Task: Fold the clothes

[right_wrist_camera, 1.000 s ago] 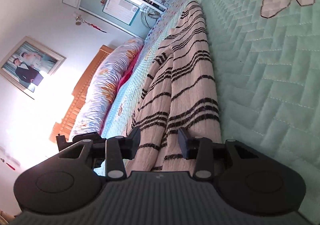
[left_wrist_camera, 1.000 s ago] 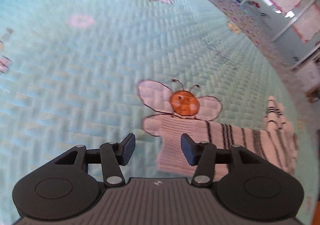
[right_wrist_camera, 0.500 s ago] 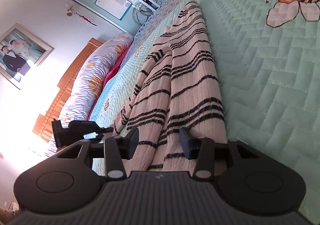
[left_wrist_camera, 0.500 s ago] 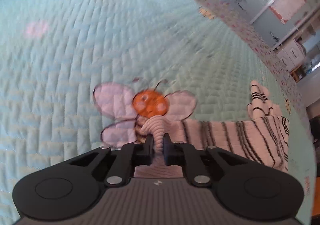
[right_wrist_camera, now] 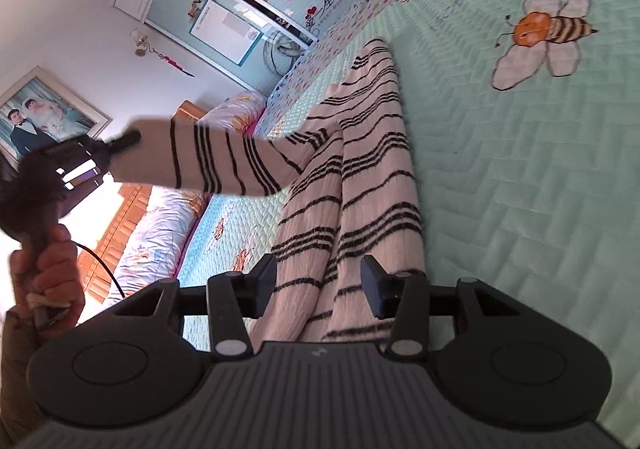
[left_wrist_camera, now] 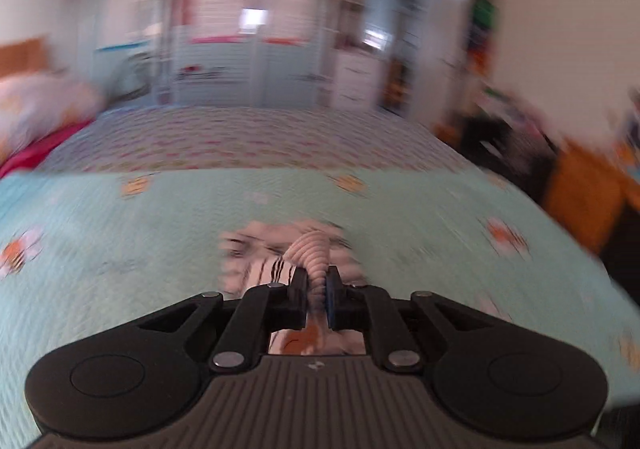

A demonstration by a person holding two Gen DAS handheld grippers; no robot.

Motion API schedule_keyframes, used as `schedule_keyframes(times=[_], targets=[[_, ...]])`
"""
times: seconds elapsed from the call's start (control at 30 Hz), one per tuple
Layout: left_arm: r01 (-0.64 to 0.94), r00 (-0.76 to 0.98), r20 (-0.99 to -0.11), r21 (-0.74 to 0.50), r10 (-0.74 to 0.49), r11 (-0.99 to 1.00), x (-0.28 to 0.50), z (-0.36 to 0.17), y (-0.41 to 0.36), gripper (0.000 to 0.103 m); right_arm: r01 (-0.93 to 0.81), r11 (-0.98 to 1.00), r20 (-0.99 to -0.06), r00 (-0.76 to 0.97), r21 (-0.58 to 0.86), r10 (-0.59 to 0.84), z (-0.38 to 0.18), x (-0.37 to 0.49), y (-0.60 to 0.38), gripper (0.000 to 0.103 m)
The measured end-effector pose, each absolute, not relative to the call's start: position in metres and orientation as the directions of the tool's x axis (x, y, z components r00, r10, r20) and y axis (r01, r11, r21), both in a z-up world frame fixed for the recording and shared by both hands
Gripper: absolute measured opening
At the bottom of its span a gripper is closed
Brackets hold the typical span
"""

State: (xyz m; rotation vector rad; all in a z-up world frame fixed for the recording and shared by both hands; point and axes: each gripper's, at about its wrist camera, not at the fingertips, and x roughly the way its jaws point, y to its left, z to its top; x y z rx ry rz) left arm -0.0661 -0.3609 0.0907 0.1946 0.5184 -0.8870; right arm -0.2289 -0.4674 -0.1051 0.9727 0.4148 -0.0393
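Observation:
A cream sweater with black stripes (right_wrist_camera: 372, 177) lies lengthwise on the mint quilted bedspread (right_wrist_camera: 520, 189). My left gripper (left_wrist_camera: 316, 281) is shut on the ribbed cuff (left_wrist_camera: 310, 249) of one sleeve. In the right wrist view that sleeve (right_wrist_camera: 224, 157) hangs stretched in the air, out to the left gripper (right_wrist_camera: 120, 141) at the left, held by a person's hand (right_wrist_camera: 52, 261). My right gripper (right_wrist_camera: 318, 281) is open just above the near end of the sweater, with nothing pressed between its fingers. The left wrist view is heavily blurred.
A rolled floral duvet (right_wrist_camera: 160, 225) and a wooden headboard (right_wrist_camera: 120, 233) lie along the bed's far side. A wardrobe with sliding doors (left_wrist_camera: 248, 49) stands beyond the bed. Bare bedspread with a bee print (right_wrist_camera: 544, 37) stretches to the right of the sweater.
My left gripper shut on the sleeve cuff, then rose and swung with it, so the sleeve now hangs in the air. My right gripper lifted slightly and stayed open.

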Motion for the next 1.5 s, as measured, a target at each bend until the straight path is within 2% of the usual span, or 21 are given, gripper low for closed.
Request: schedule_keyframes(times=[0.13,0.3,0.4,0.5,0.6,0.63,0.77,1.03,1.3,1.37,1.5], targets=[[0.846,0.434,-0.612,0.024,-0.661,0.532,-0.103,0.045,-0.388,0.009,0.256,0.550,-0.384,0.914,0.795,0.130,-0.110,-0.235,-0.470,0.048],[0.860,0.355,-0.746,0.025,-0.564,0.509,-0.096,-0.029,-0.400,0.010,0.283,0.493,-0.391,0.911,0.823,0.129,-0.119,-0.233,-0.475,0.048],[0.852,0.323,-0.788,0.000,-0.524,0.524,-0.089,-0.059,-0.390,0.016,0.306,0.487,-0.409,0.905,0.818,0.119,-0.120,-0.228,-0.476,0.049],[0.831,0.280,-0.758,-0.116,-0.590,0.544,-0.084,-0.052,-0.367,0.023,0.308,0.471,-0.408,0.904,0.827,0.125,-0.119,-0.218,-0.479,0.051],[0.815,0.240,-0.715,-0.219,-0.656,0.536,-0.084,-0.042,-0.346,0.049,0.295,0.462,-0.403,0.902,0.837,0.154,-0.117,-0.202,-0.479,0.057],[0.818,0.229,-0.707,-0.233,-0.669,0.526,-0.087,-0.041,-0.340,0.054,0.290,0.459,-0.401,0.902,0.840,0.163,-0.117,-0.197,-0.479,0.057],[0.816,0.214,-0.701,-0.254,-0.680,0.519,-0.093,-0.043,-0.329,0.055,0.302,0.481,-0.432,0.882,0.823,0.186,-0.113,-0.172,-0.472,0.057],[0.667,0.206,-0.729,-0.383,-0.653,0.639,-0.070,-0.066,-0.293,0.055,0.348,0.469,-0.465,0.871,0.812,0.158,-0.111,-0.170,-0.485,0.057],[0.593,0.184,-0.700,-0.481,-0.690,0.646,-0.058,-0.061,-0.279,0.055,0.326,0.508,-0.493,0.837,0.797,0.236,-0.119,-0.142,-0.482,0.057],[0.577,0.174,-0.699,-0.498,-0.694,0.647,-0.055,-0.062,-0.277,0.055,0.317,0.524,-0.505,0.822,0.790,0.264,-0.119,-0.132,-0.479,0.049],[0.545,0.162,-0.703,-0.521,-0.693,0.657,-0.049,-0.065,-0.274,0.055,0.311,0.565,-0.533,0.798,0.764,0.281,-0.118,-0.122,-0.471,0.041]])
